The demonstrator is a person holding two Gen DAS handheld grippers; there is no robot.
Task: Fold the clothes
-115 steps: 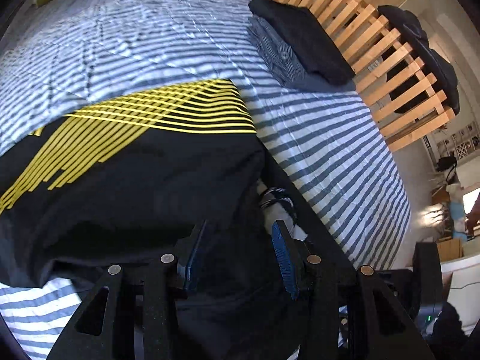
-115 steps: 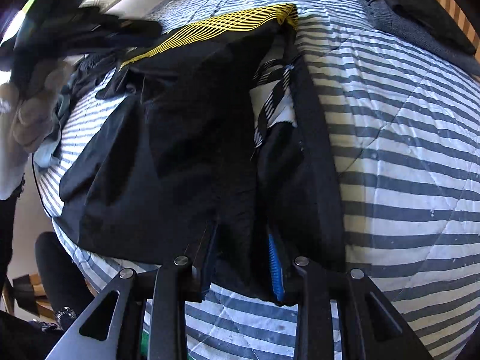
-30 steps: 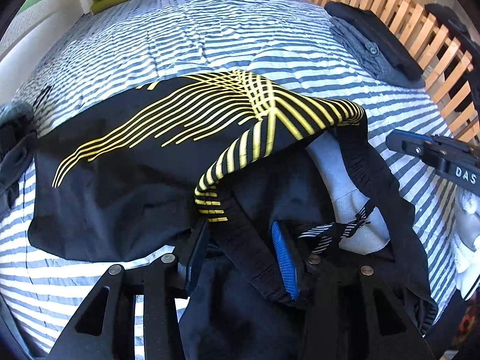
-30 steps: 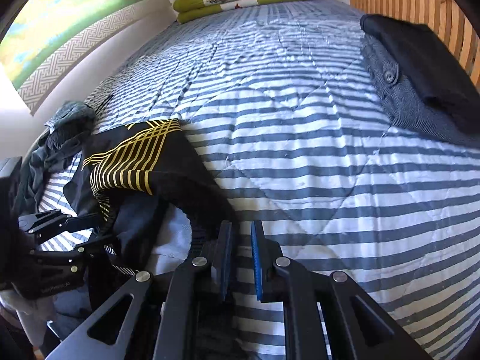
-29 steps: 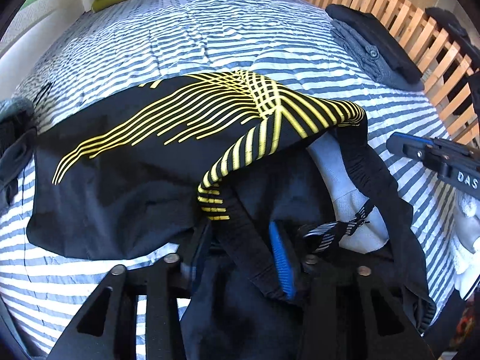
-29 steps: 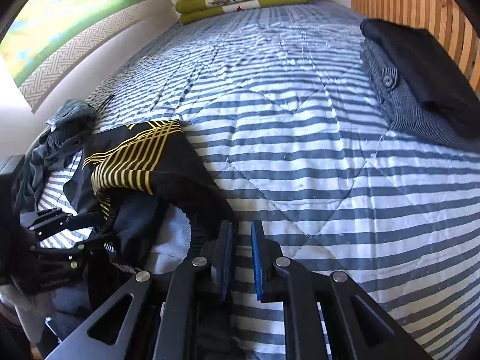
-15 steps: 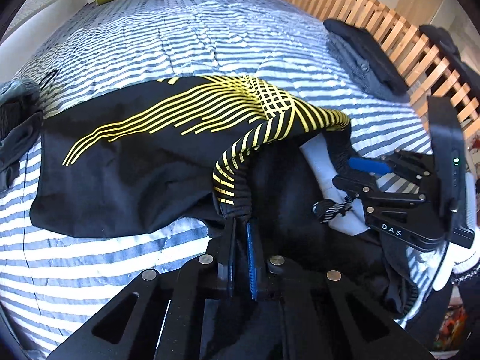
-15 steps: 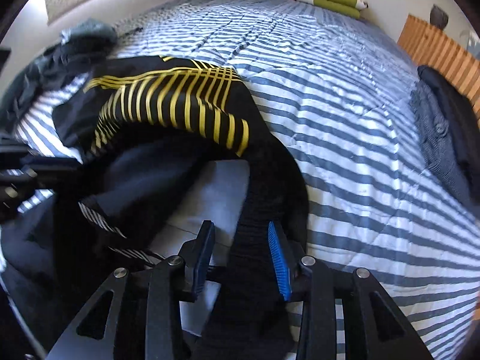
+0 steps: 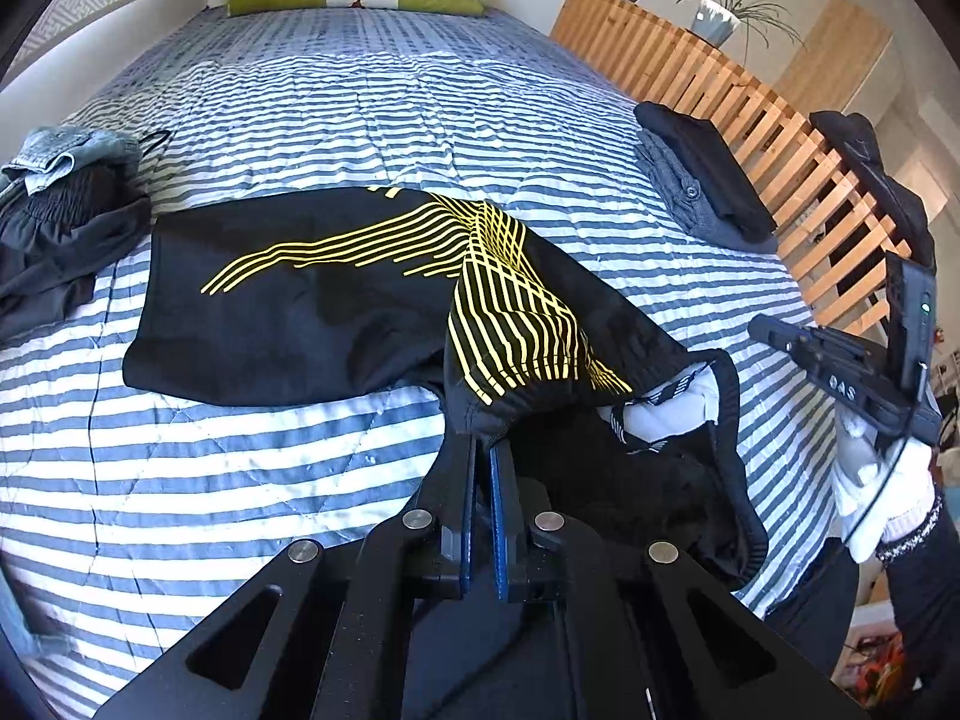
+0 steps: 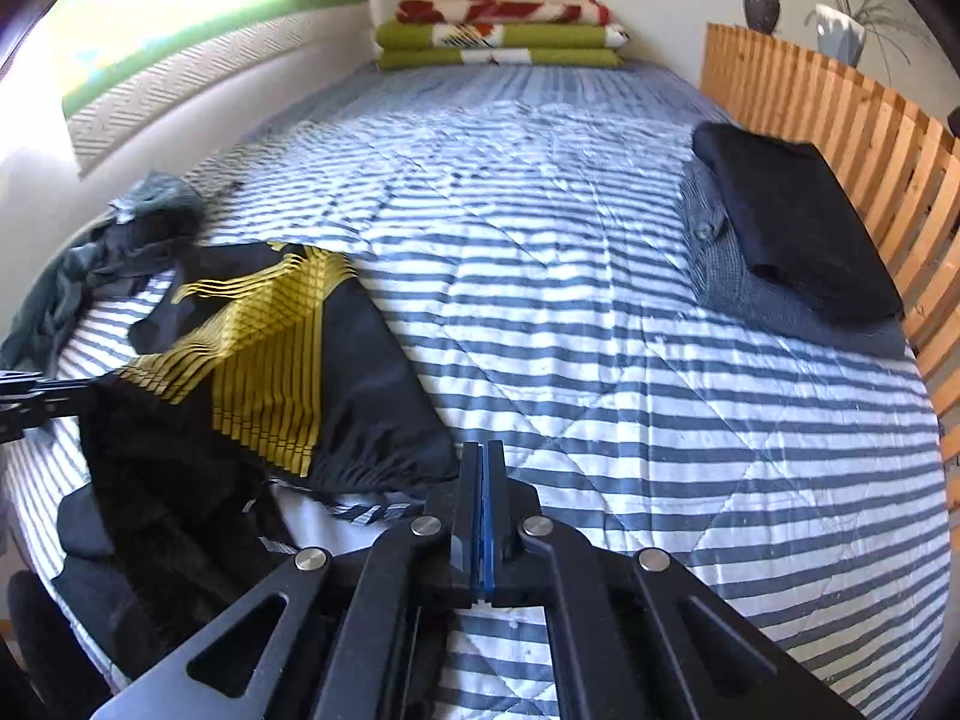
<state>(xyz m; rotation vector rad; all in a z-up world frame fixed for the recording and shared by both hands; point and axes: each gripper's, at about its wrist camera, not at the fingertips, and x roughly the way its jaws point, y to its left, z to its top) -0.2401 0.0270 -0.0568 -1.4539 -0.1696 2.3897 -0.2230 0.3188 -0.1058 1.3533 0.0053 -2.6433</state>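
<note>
Black shorts [image 9: 300,312] with a yellow line print lie spread on the striped bedspread [image 9: 360,120]. My left gripper [image 9: 483,450] is shut on a bunched edge of the shorts, lifted a little off the bed. The elastic waistband [image 9: 735,450] with white lining stands open to its right. My right gripper [image 10: 483,456] is shut, and the shorts [image 10: 360,372] gather in wrinkles against its left finger. In the left wrist view the right gripper [image 9: 757,327] sits at the raised waistband corner, held by a white-gloved hand [image 9: 882,480].
A folded stack of dark clothes [image 10: 792,228] lies at the right by the wooden slatted rail [image 10: 840,114]. Folded green and red blankets [image 10: 498,30] sit at the far end. A heap of denim and dark clothes [image 9: 60,210] is at the left edge.
The right gripper, open around the waistband half a second ago, is now shut. The left gripper stays shut on the shorts and has pulled back, and the shorts have stretched wider between the two.
</note>
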